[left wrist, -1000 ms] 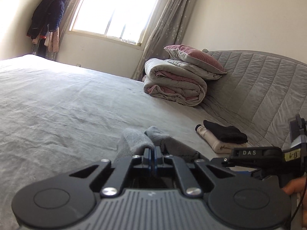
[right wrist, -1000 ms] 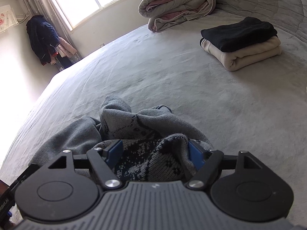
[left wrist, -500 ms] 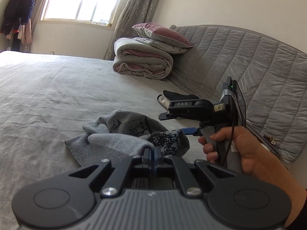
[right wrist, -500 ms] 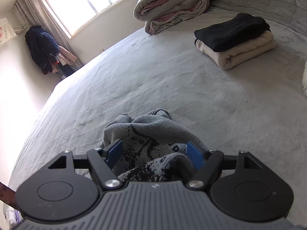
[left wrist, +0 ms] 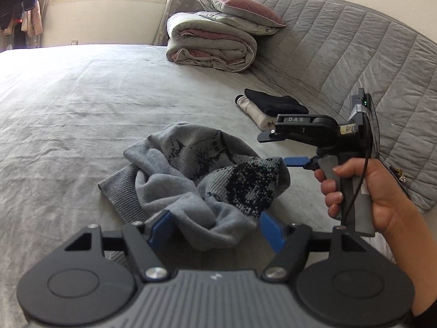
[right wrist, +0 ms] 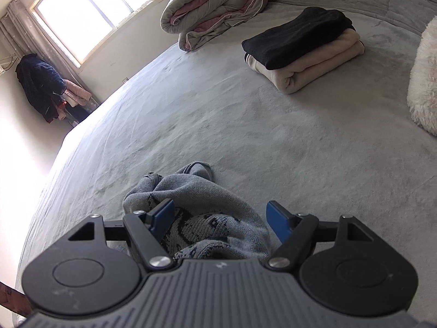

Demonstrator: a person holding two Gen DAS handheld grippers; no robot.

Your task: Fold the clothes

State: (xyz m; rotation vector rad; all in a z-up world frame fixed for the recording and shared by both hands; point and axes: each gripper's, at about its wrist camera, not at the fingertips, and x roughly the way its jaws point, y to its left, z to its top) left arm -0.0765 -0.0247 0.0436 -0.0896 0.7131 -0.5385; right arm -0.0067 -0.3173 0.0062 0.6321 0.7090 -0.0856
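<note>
Left wrist view: grey sweater (left wrist: 202, 180) with dark knit pattern, crumpled heap on grey bed (left wrist: 68, 95). Left gripper (left wrist: 215, 228) released, blue pads straddling sweater's near fold. Right gripper (left wrist: 296, 161), held by hand (left wrist: 366, 191), just beside sweater. Folded black-and-cream stack (left wrist: 269, 108) beyond sweater; rolled duvet (left wrist: 210, 45) farther off.

Right wrist view: right gripper (right wrist: 221, 218) spread wide over sweater (right wrist: 196, 207). Folded stack (right wrist: 303, 49) well beyond sweater; white fluffy item (right wrist: 423, 82) at frame edge.

The sweater (left wrist: 202, 175) lies bunched on the bed (left wrist: 68, 104), between the spread fingers of the left tongs (left wrist: 215, 228) and of the right tongs (right wrist: 221, 218). Beyond it, toward the headboard (left wrist: 341, 43), sits a folded stack (right wrist: 303, 49). The rolled duvet (left wrist: 213, 43) lies farther back, pillows (left wrist: 237, 8) on top.
</note>
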